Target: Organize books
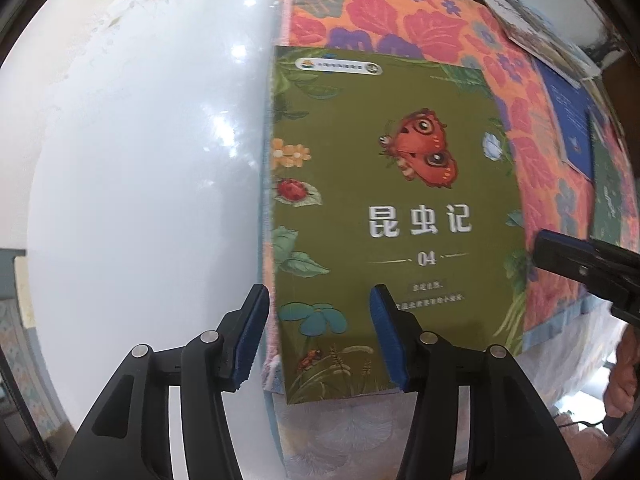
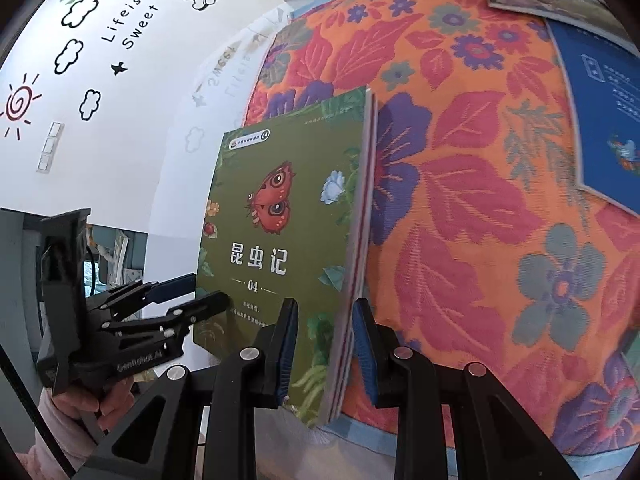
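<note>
2 tools [image 2: 325, 350], approx 3 books [image 2: 280, 240], 1 floral cloth [image 2: 480, 220]

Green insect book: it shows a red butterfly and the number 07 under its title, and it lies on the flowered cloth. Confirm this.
Wrong in one respect: the number under the title of the green insect book is 04, not 07, as the left wrist view shows. The red butterfly is there, and the book does lie on the flowered cloth.

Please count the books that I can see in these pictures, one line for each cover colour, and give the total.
Olive green book, with a butterfly: 1
Blue book: 1
Pale illustrated book: 1
Dark green book, only partly seen at the edge: 1
Total: 4
</note>
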The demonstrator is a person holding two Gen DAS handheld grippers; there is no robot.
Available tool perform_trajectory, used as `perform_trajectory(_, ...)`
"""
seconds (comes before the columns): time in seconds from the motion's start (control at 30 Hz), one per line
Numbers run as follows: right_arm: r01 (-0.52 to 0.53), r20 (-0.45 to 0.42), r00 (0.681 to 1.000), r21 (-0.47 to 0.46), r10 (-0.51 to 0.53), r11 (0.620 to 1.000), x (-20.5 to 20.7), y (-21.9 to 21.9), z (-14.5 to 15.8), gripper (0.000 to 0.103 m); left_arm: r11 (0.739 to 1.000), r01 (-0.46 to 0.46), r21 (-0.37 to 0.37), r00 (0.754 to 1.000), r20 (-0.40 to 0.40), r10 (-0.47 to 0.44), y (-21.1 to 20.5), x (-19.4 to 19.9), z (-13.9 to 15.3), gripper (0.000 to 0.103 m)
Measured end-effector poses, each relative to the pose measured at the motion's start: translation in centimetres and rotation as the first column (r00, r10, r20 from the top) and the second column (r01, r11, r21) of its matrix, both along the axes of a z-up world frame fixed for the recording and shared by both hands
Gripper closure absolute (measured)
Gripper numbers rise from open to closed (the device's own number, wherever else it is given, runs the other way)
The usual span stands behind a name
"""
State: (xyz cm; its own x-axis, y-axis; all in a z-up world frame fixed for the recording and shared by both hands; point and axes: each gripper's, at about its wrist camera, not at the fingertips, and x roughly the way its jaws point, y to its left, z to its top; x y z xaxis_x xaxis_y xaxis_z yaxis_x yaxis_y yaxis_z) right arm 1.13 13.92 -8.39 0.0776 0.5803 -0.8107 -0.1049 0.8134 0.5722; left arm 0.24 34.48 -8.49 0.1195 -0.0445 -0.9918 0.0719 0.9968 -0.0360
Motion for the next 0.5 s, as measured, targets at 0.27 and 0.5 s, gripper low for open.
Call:
perform_trajectory(0.27, 0.089, -0.008, 0.996, 0.026, -0.089, 0.996, -1.1, -6.5, 0.0, 0.076, 0.999, -0.042, 0.033, 0.998, 0.049, 0.04, -2.3, 0.2, 2.3, 0.053)
perform_trajectory(0.5, 0.2, -0.016, 0.98, 0.029, -0.199, 0.979, -2.1, -14.3, 0.0, 0.076, 0.999, 0.036, 0.024, 0.998, 0.055, -0.038, -10.2, 1.4, 3.0, 0.053)
